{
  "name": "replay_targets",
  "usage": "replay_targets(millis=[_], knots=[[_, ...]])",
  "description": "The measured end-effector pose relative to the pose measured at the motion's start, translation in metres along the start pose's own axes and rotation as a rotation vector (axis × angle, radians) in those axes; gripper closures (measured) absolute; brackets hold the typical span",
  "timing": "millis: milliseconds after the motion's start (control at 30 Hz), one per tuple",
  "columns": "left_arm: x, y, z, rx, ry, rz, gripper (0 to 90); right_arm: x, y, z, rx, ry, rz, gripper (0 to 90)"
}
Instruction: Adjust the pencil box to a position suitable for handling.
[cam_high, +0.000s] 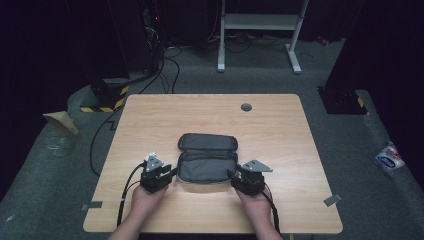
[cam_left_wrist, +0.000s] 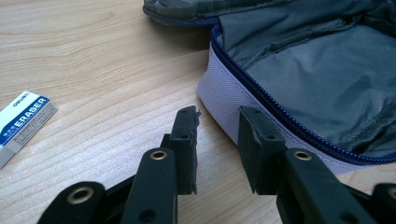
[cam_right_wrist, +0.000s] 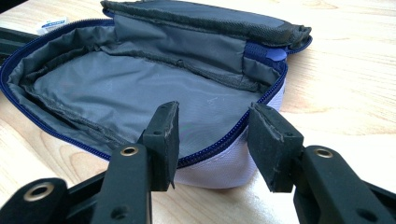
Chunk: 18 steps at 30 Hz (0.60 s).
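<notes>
Hand-held gripper: two black jaws rising from the bottom edge, standing apart, nothing clamped between, tips just beside the case wall. Case: open, grey lining, blue zip, pale side wall, lying on the worktop. Eraser: white and blue, lettered, flat at far left, well apart from case.

Your left jaws stand beside the pouch, which runs off the frame's top and right edges. The eraser, left of those jaws, is clipped by the left edge. Between your right jaws the pouch rim hides the wall below. Beyond them, a white label is too small to read.
</notes>
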<state>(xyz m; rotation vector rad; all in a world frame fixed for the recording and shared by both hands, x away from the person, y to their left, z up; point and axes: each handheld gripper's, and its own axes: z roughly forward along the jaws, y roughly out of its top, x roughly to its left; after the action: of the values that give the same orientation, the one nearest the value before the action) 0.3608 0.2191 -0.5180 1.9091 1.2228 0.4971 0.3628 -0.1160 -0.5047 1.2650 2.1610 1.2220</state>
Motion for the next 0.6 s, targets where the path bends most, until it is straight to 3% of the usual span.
replay_targets(millis=[133,300,433,500,600], knots=[[0.002,0.000,-0.001,-0.007,0.003,-0.003,66.0,-0.001,-0.001,-0.002,0.001,0.004,0.000,52.7],[0.007,-0.002,-0.005,-0.006,0.031,0.019,65.9,-0.008,0.002,-0.014,-0.043,0.000,0.023,52.9],[0.013,-0.005,-0.013,-0.013,0.064,0.057,65.9,-0.017,0.002,-0.022,-0.062,-0.024,0.035,52.9],[0.017,-0.006,-0.018,-0.009,0.082,0.100,64.8,-0.027,0.000,-0.029,-0.081,-0.038,0.031,52.8],[0.027,-0.006,-0.025,-0.016,0.089,0.087,64.7,-0.034,-0.003,-0.033,-0.081,-0.050,0.045,52.8]])
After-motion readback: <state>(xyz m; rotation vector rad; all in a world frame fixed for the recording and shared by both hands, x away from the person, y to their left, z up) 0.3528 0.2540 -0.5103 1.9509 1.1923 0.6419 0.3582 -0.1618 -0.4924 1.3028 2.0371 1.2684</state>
